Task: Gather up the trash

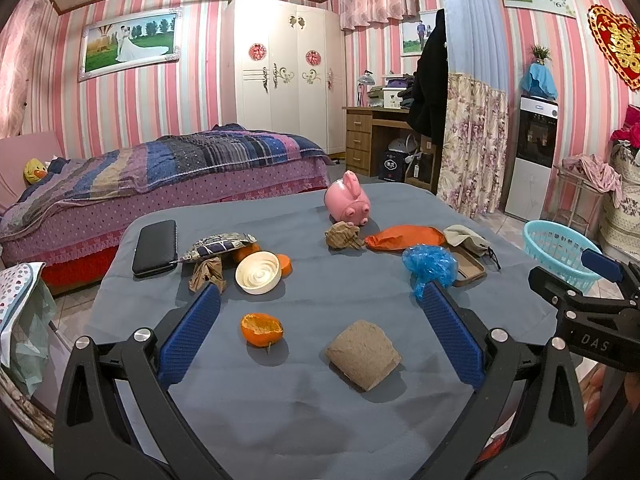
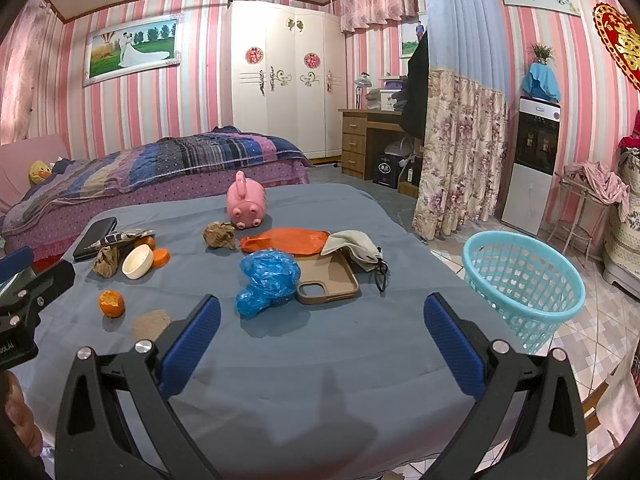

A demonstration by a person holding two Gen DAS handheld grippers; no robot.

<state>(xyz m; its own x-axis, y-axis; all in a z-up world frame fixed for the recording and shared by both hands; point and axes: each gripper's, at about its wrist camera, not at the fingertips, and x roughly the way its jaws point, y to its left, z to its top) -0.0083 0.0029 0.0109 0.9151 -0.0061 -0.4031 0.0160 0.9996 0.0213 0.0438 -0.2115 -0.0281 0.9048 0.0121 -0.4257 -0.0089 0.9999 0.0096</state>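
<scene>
On the blue-grey table (image 1: 320, 420) lie a bitten orange (image 1: 262, 329), a flattened cardboard tube (image 1: 363, 354), a crumpled blue plastic bag (image 1: 429, 266), two brown paper wads (image 1: 343, 236) (image 1: 208, 274), an orange wrapper (image 1: 406, 238) and a foil packet (image 1: 218, 246). My left gripper (image 1: 320, 300) is open above the near table, with the orange and the tube between its fingers. My right gripper (image 2: 322, 308) is open and empty, just in front of the blue bag (image 2: 268, 280). A turquoise basket (image 2: 524, 284) stands on the floor to the right of the table.
Also on the table: a pink pig bank (image 1: 347, 199), a black wallet (image 1: 155, 247), a white lid (image 1: 257, 272), an orange cap (image 1: 284, 265), a tan phone case (image 2: 328, 282), a grey pouch (image 2: 352, 246). A bed (image 1: 160, 184) stands behind; a water dispenser (image 2: 532, 160) at right.
</scene>
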